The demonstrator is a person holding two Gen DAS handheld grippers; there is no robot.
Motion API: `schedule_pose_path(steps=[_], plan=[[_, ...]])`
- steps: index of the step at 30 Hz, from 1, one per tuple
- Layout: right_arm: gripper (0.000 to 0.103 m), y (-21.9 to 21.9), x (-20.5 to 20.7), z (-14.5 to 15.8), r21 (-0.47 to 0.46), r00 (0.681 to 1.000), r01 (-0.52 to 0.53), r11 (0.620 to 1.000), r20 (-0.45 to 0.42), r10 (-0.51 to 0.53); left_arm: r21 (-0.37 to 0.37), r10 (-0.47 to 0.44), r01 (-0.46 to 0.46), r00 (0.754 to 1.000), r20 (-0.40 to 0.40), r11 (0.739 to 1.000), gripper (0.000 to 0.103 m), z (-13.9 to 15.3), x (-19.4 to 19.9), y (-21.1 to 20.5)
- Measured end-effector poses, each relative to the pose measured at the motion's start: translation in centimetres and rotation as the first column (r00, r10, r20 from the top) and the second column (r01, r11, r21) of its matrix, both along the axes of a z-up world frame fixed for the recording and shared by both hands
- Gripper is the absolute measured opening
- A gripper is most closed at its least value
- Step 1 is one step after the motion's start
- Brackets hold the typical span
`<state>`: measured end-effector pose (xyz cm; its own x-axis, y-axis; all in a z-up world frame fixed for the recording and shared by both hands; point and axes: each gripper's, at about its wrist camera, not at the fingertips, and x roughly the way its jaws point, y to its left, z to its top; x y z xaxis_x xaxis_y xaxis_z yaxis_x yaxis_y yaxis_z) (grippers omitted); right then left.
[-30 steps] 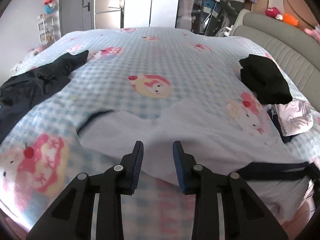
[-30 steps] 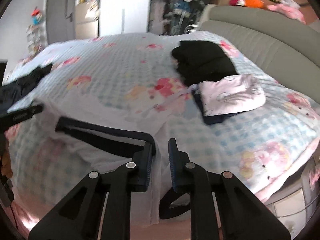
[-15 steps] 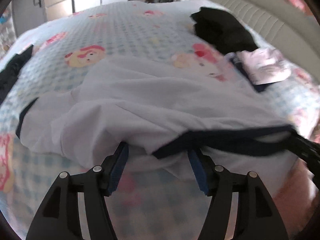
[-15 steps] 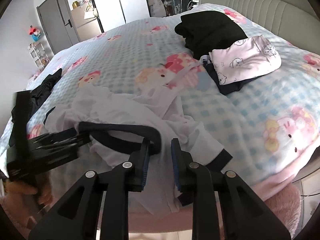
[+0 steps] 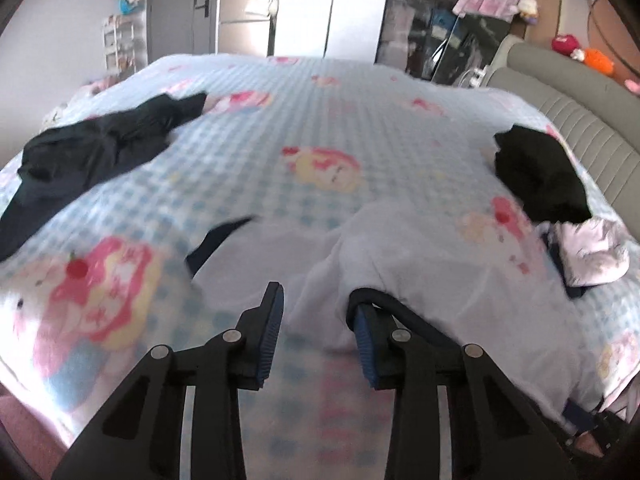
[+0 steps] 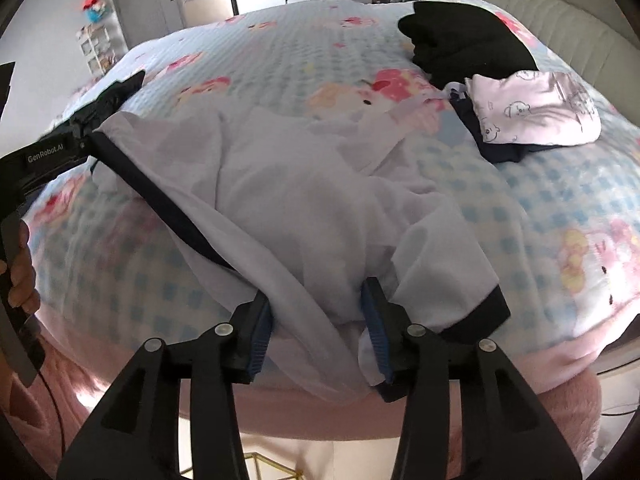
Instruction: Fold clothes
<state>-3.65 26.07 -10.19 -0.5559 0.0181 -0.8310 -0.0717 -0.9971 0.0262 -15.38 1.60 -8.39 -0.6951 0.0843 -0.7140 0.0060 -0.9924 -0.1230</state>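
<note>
Here's the white shirt (image 6: 288,184) with its dark navy trim, spread in loose folds across the near edge of the bed (image 5: 320,120), right at six o'clock of the checked cartoon bedspread. The right gripper (image 6: 320,320) sits low over the hem, fingers (image 6: 258,332) apart and widening, white cloth bunched between them but the pads not clearly pressing on it. Over at nine o'clock in the right wrist view, the left gripper (image 6: 86,130) meets the shirt's far corner where the navy band begins, a hand (image 6: 20,264) gripping its handle. From the left wrist view, the left gripper (image 5: 316,320) has its fingers (image 5: 272,328) parted and coming together, the navy edge draped over the right-hand one, a fold of white fabric in the gap; whether it's pinched, I cannot tell through the blur. At two o'clock lies a folded black garment (image 6: 468,48), a pink printed one (image 6: 536,112) just beside it. At ten o'clock, a crumpled dark garment (image 5: 92,152) lies well apart.
</note>
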Motion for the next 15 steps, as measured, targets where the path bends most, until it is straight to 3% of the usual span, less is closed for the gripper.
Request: schedule_pose_path(steps=[4, 9, 11, 15], plan=[[0.034, 0.0, 0.6, 0.2, 0.010, 1.000, 0.006, 1.000, -0.007, -0.006, 0.096, -0.093, 0.086, 0.993, 0.069, 0.992, 0.041, -1.7, 0.4, 0.3], [0.039, 0.9, 0.4, -0.3, -0.166, 0.998, 0.000, 0.986, 0.058, 0.009, 0.199, -0.226, 0.207, 0.971, 0.078, 0.958, 0.039, -1.6, -1.5, 2.0], [0.044, 0.7, 0.1, -1.3, -0.208, 0.995, 0.000, 0.978, 0.094, 0.020, 0.231, -0.228, 0.208, 0.972, 0.063, 0.950, 0.009, -0.6, -1.7, 2.1], [0.048, 0.5, 0.1, -2.2, -0.233, 0.991, 0.042, 0.972, 0.131, -0.012, 0.235, -0.151, 0.156, 0.988, -0.037, 0.959, 0.005, 3.1, 0.2, 0.6]])
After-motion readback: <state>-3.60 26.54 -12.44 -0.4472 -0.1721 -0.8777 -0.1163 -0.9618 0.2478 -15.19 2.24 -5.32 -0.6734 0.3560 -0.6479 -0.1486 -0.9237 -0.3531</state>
